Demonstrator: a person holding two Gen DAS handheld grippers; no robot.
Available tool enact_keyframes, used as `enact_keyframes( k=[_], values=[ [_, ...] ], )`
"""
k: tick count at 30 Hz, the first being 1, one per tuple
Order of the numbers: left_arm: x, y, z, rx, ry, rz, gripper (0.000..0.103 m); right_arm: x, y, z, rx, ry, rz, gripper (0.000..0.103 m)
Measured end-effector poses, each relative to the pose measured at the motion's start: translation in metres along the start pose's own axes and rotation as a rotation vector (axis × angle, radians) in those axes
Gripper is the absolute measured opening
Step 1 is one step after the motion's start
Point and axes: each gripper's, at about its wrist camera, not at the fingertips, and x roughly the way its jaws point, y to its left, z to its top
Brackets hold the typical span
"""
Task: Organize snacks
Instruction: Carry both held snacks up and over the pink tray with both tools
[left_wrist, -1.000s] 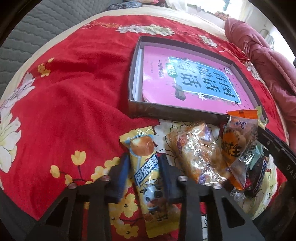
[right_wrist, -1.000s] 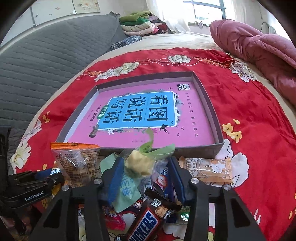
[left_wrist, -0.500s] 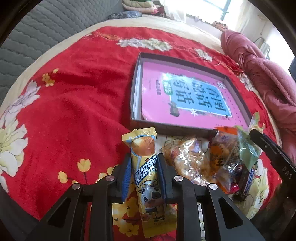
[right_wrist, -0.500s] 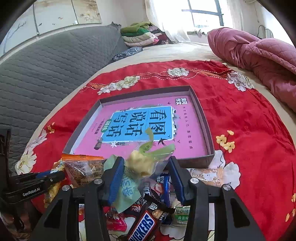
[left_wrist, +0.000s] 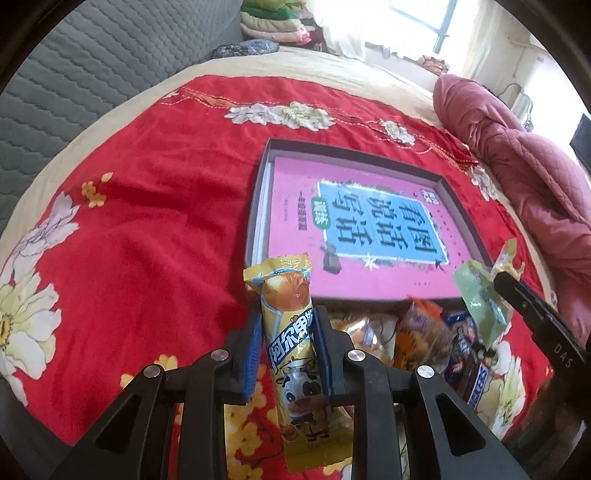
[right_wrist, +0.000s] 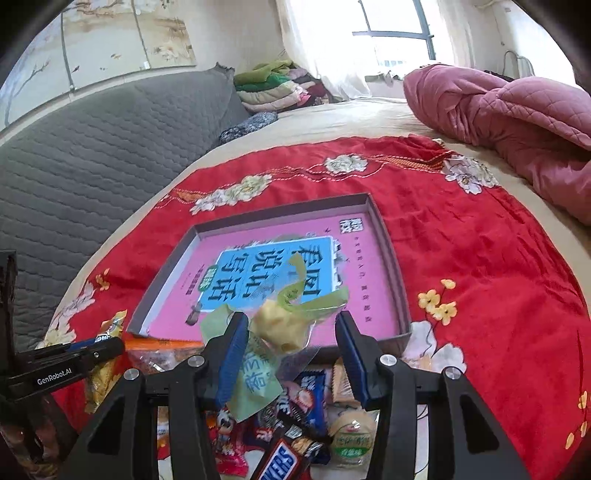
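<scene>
Left gripper (left_wrist: 288, 350): jaws closed tight on a yellow snack packet (left_wrist: 291, 332) printed with a cartoon cow. The blue pads (left_wrist: 251, 354) pressed its two sides, and its crimped top stood clear above them, just short of the tray's near wall.

Right gripper (right_wrist: 291, 354): jaws part-closed around a green-and-clear wrapped pastry (right_wrist: 280, 325). The left pad touched the wrapper; contact at the right pad could not be told. The pastry hung over the tray's near edge.

Tray (right_wrist: 388, 258): shallow, dark-walled, lying on the red flowered cloth (right_wrist: 498, 288). It contained only a pink booklet (left_wrist: 362, 229) with a blue title panel, lying flat.

Snack pile (right_wrist: 303, 417): loose on the cloth just outside the tray's near wall. It comprised a Snickers bar (right_wrist: 277, 461), a blue packet (right_wrist: 310, 398), a round green-labelled cake (right_wrist: 349, 439) and an orange-topped clear bag (right_wrist: 155, 350), touching or overlapping.

Pink quilt (right_wrist: 517, 125): bunched well beyond the tray's far right corner.

Grey padded headboard (right_wrist: 92, 155): well beyond the tray's left side.
</scene>
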Motion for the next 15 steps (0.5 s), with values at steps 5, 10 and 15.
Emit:
enact_keyframes(
  k=[5, 10, 15],
  values=[
    [0.007, -0.003, 0.015, -0.012, -0.002, -0.016, 0.027, 0.004, -0.012, 0.006, 0.033, -0.010, -0.015, 0.049],
    [0.015, -0.003, 0.029, -0.024, -0.005, -0.013, 0.027, 0.008, -0.023, 0.011, 0.060, -0.025, -0.027, 0.049],
    [0.022, -0.005, 0.041, -0.025, -0.015, -0.016, 0.027, 0.012, -0.032, 0.016, 0.087, -0.035, -0.028, 0.049]
  ],
)
